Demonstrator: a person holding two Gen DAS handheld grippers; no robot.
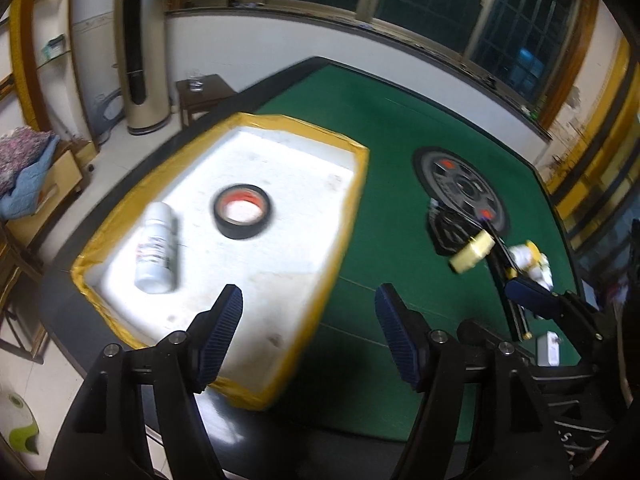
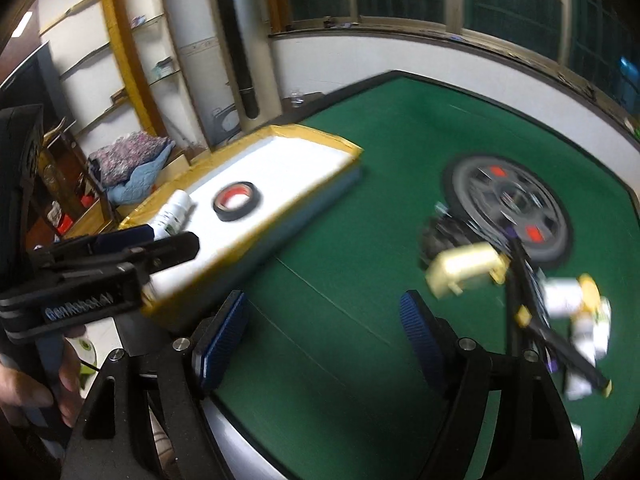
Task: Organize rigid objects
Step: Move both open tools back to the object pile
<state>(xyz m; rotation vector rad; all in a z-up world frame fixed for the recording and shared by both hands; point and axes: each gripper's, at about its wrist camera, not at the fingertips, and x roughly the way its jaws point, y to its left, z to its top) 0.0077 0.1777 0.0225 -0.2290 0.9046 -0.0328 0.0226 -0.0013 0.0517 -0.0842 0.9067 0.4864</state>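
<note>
Both tongs stand released with nothing between their pads: the left tongs hang over the near edge of the tray, the right tongs over bare green worktop.

Judging by how things lie, the sorting is partly done. Two items are in the tray and a cluster waits on the right of the worktop.

On the left, the white tray with yellow-taped rim holds a white bottle lying on its side near its left wall, and a black tape roll lying flat just right of it, apart from the bottle.

To the right, well apart from the tray, sits a round dark disc. At its near edge, too blurred to separate cleanly, lie a black clamp-like tool, a pale yellow tape roll, and small white and yellow bottles.
</note>
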